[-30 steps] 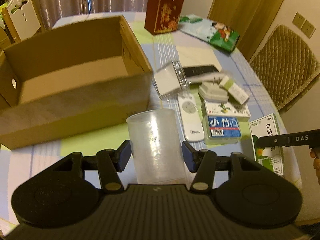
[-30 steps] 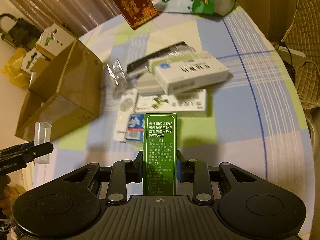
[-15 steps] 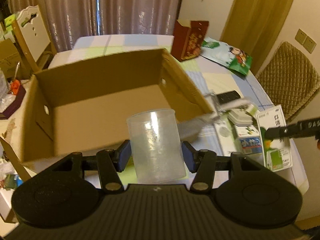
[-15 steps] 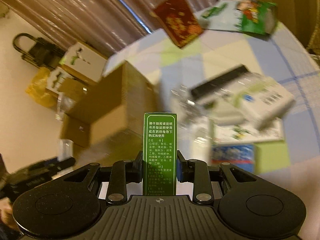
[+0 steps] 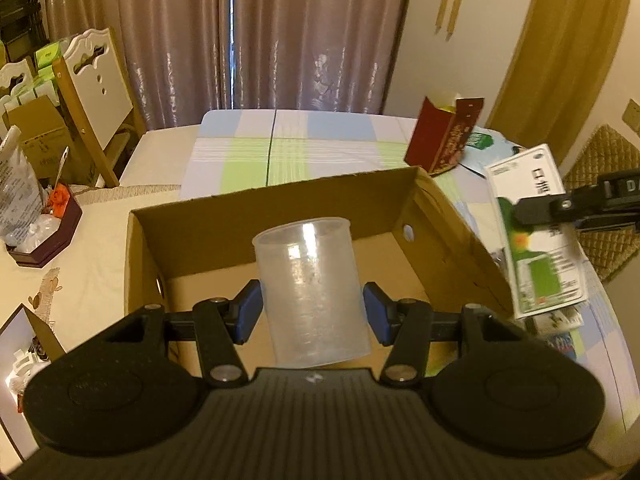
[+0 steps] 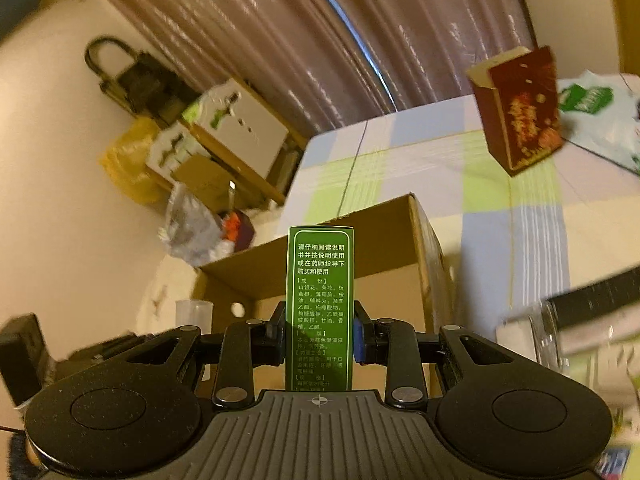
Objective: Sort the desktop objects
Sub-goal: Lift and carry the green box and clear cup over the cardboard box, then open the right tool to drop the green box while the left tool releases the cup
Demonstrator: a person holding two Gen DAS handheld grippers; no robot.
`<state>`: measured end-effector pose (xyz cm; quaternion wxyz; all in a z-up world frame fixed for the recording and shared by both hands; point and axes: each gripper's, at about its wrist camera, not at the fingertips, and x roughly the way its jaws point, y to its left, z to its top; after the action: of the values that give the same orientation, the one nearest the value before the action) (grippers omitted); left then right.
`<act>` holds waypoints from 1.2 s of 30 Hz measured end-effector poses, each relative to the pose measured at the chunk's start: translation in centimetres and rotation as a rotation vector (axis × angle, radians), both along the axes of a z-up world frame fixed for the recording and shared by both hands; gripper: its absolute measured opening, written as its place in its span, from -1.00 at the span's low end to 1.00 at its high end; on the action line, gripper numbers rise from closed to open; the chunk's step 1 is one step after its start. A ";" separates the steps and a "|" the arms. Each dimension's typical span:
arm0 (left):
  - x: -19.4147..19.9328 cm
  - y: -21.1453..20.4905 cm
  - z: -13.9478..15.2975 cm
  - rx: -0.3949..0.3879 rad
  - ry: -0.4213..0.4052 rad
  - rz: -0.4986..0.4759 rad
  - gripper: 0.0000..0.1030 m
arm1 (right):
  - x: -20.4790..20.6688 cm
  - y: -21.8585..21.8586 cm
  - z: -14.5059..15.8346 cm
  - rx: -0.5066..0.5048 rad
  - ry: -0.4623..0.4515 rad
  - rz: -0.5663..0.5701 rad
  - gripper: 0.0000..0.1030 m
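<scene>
One translucent, frosted plastic cup [image 5: 312, 292]

- The open brown cardboard box [image 5: 440, 240] has a bare floor; access from above is unobstructed.
- The translucent plastic measuring cup [image 5: 312, 292], clamped in the left gripper [image 5: 312, 316], occupies the space over the box's near side.
- The green-and-white carton [image 5: 536, 236], clamped in the right gripper [image 6: 320, 336], stands just beside the box's right wall.
- The dark red gift box [image 5: 444, 136] stands upright beyond the far right corner.
- The checked tablecloth [image 5: 296, 152] behind the box lies bare.
</scene>
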<state>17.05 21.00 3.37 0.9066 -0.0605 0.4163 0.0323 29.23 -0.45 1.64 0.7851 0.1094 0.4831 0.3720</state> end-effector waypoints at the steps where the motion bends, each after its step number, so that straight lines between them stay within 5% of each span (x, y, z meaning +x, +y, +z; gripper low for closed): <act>1: 0.7 0.2 -0.3 0.000 0.005 0.002 -0.03 | 0.4 1.1 -0.4 -0.032 -0.009 0.008 -0.43; 11: 6.6 1.9 -5.6 -0.030 0.124 0.048 -0.02 | 1.8 9.3 -6.3 -0.353 -0.109 0.133 -0.43; 19: 7.9 3.5 -7.7 -0.014 0.172 0.077 -0.02 | 2.4 11.9 -9.7 -0.498 -0.143 0.166 -0.43; 36: 9.3 4.7 -9.7 -0.010 0.222 0.094 -0.02 | 3.0 12.5 -10.8 -0.534 -0.148 0.169 -0.42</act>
<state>26.32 25.70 -6.31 0.8522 -0.0805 0.5109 0.0791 32.27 12.00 -9.18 0.7853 -0.1692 0.5129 0.3025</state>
